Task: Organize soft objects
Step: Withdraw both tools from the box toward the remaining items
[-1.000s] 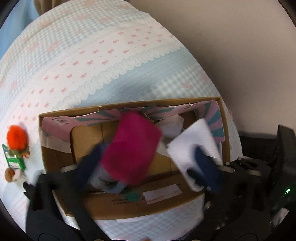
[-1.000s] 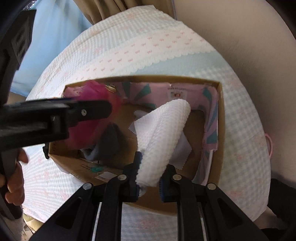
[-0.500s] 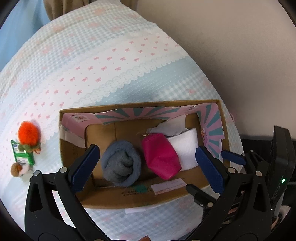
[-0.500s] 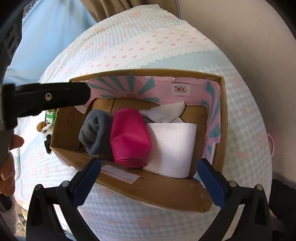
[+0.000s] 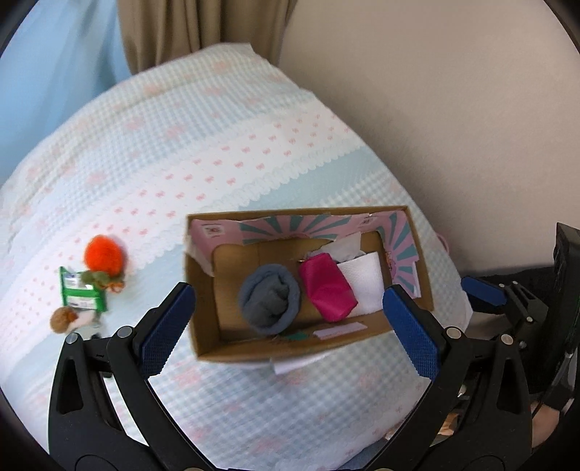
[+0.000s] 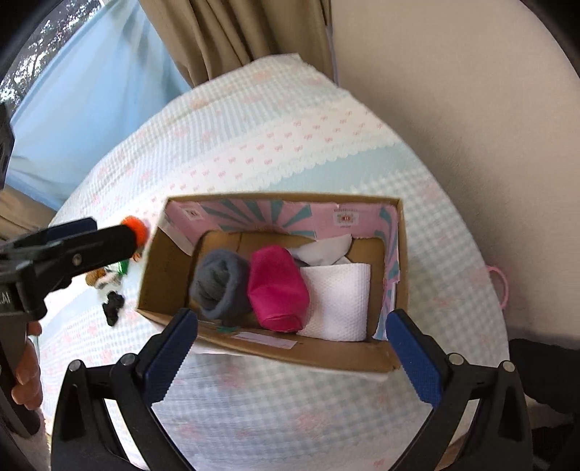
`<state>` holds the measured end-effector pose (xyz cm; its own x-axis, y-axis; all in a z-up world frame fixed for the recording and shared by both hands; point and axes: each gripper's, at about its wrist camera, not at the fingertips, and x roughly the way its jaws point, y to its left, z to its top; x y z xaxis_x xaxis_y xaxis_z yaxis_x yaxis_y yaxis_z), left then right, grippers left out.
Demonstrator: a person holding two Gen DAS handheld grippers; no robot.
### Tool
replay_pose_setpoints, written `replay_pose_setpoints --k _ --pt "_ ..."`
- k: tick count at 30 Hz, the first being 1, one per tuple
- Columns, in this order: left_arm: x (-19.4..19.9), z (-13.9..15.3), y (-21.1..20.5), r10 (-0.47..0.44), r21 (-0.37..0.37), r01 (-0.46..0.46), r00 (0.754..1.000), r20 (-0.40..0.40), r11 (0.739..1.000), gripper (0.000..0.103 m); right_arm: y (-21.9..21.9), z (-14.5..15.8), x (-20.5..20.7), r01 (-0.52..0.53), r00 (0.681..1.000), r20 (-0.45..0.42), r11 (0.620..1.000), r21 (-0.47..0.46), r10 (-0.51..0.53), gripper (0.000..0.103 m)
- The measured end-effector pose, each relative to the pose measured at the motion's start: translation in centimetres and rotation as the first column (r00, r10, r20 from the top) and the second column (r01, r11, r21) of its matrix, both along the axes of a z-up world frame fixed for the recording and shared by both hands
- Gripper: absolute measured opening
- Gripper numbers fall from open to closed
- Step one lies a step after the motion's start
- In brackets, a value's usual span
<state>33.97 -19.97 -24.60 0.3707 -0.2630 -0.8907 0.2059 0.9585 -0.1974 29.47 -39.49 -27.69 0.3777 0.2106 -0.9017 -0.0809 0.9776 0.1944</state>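
Cardboard box (image 5: 203, 290) sits open-topped at frame centre in both wrist views, on a bed w/ pale blue-and-pink gingham cover (image 5: 181, 163). Inside, three soft items lie side by side: grey rolled sock (image 5: 270, 302) at left, magenta pouch (image 5: 328, 291) in the middle, white paper-towel roll (image 5: 362, 280) at right, each touching its neighbour. Crumpled white paper (image 6: 322, 250) shows behind the pouch and roll, against the box's pink-and-teal printed liner (image 6: 253, 213).

Left claw (image 5: 290, 326), lower part of the left wrist view, is spread wide w/ nothing between its blue pads (image 5: 166, 329); box's near wall sits between the fingers in the picture. Right claw (image 6: 291, 347), bottom of the right wrist view, likewise spread wide and empty, blue pads (image 6: 172, 349) framing the box's near edge.

At mid-left of the left wrist view, well apart from the box: orange pom-pom toy (image 5: 101, 253), green packet (image 5: 81, 291) just below it, small brown-and-white plush (image 5: 67, 320) lower still. Right wrist view shows a small black item (image 6: 113, 306) on the cover left of the box. Beige curtain (image 6: 235, 32) and blue sheer (image 6: 90, 94) fill upper left; plain wall (image 5: 453, 90) at upper right.
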Motion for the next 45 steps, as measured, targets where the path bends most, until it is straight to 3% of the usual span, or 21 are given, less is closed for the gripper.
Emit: replay_pose_setpoints --k 11,18,28,36,45 --pt "-6.9 8.0 7.9 0.019 -0.014 -0.017 0.991 0.129 1.000 0.103 5.9 10.6 -4.6 0.042 0.986 0.163 0.999 -0.033 -0.036 0.103" --pt "-11.8 11.4 14.9 0.055 0.018 -0.060 0.977 0.204 0.998 0.103 11.2 14.6 -8.1 0.058 0.974 0.223 0.997 -0.043 -0.047 0.103" --pt "-18.3 12.6 25.8 0.157 -0.031 -0.154 0.957 0.244 0.988 0.103 18.7 16.7 -12.9 0.042 0.949 0.315 0.998 -0.049 -0.024 0.103" --pt "-22.2 12.1 32.3 0.206 -0.037 -0.203 0.949 0.239 0.978 0.103 23.7 16.9 -15.1 0.019 0.946 0.323 1.000 -0.023 -0.011 0.103" --pt "-23.0 10.7 38.0 0.258 -0.056 -0.252 0.946 0.198 0.966 0.103 28.7 16.3 -15.4 -0.009 0.950 0.313 1.000 -0.001 0.009 0.103"
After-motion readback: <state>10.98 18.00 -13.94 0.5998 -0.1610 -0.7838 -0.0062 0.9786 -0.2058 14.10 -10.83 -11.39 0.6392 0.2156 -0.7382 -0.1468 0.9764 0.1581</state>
